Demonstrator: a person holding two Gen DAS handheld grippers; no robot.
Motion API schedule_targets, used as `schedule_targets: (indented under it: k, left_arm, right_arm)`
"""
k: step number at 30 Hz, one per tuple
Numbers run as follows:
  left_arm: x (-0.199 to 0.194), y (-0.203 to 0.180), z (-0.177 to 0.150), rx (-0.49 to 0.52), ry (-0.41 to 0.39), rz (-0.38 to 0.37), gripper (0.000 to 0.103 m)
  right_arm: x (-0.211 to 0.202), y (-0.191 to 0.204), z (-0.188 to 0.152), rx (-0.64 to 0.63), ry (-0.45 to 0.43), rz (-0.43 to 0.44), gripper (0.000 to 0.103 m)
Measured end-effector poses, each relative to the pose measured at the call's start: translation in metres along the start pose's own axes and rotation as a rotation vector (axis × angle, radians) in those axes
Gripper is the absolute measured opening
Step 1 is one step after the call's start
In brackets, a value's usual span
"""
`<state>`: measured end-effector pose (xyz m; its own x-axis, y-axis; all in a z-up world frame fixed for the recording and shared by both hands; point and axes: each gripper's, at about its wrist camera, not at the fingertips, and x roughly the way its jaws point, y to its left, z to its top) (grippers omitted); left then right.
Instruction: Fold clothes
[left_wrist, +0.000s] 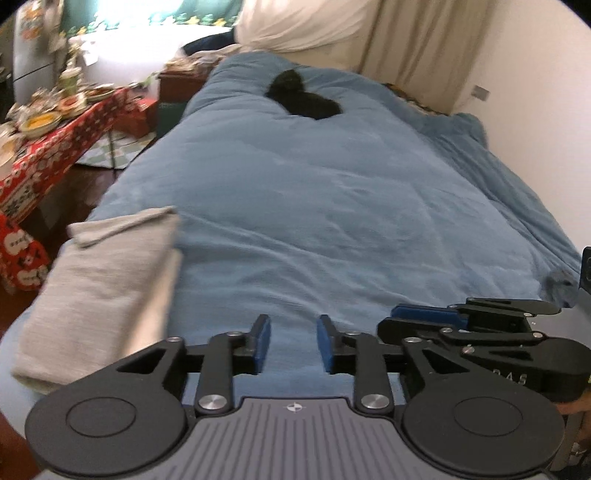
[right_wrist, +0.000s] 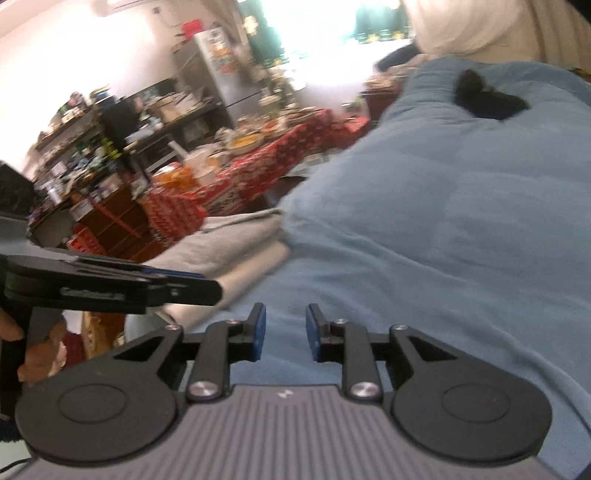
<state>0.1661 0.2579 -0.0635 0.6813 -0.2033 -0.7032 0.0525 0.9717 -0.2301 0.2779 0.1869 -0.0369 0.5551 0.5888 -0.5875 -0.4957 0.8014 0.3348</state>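
Folded grey knit clothes (left_wrist: 99, 284) lie stacked at the left edge of the blue quilted bedcover (left_wrist: 332, 206). Both the left gripper (left_wrist: 293, 343) and right gripper (right_wrist: 284, 332) hang over the cover, jaws parted, holding nothing. No writing is legible. Only the right wrist view shows cluttered kitchen shelves (right_wrist: 92, 147).

My tongs over the blue bed, nothing in them

My left gripper (left_wrist: 293, 343) hangs above the near edge of the bed (left_wrist: 314, 206), its blue pads apart with only duvet showing between them. My right gripper (left_wrist: 424, 317) lies just beside it toward the bed's near right corner, seen side-on. A folded grey garment (left_wrist: 103, 291) rests along the bed's left edge, and a black garment (left_wrist: 303, 96) lies crumpled near the far end. A table with a red patterned cloth (left_wrist: 55, 147) stands left of the bed.
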Motion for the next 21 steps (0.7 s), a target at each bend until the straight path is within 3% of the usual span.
schedule_targets:
  k: [5, 9, 12, 16, 21]
  left_arm:
    - [0.008, -0.059, -0.018, 0.042, 0.015, -0.057, 0.039]
    - [0.021, -0.103, -0.038, 0.079, 0.047, -0.124, 0.039]
    - [0.032, -0.131, -0.054, 0.084, 0.067, -0.151, 0.04]
    - [0.037, -0.159, -0.072, 0.07, 0.088, -0.182, 0.04]
    - [0.028, -0.181, -0.093, 0.063, 0.098, -0.192, 0.04]
  right_arm:
    - [-0.07, -0.045, -0.033, 0.048, -0.007, -0.13, 0.042]
    - [-0.121, -0.082, -0.063, 0.093, -0.009, -0.25, 0.068]
    - [-0.157, -0.104, -0.086, 0.118, -0.02, -0.318, 0.077]
    - [-0.192, -0.123, -0.109, 0.138, -0.032, -0.382, 0.092]
    - [-0.225, -0.122, -0.124, 0.149, -0.051, -0.437, 0.102]
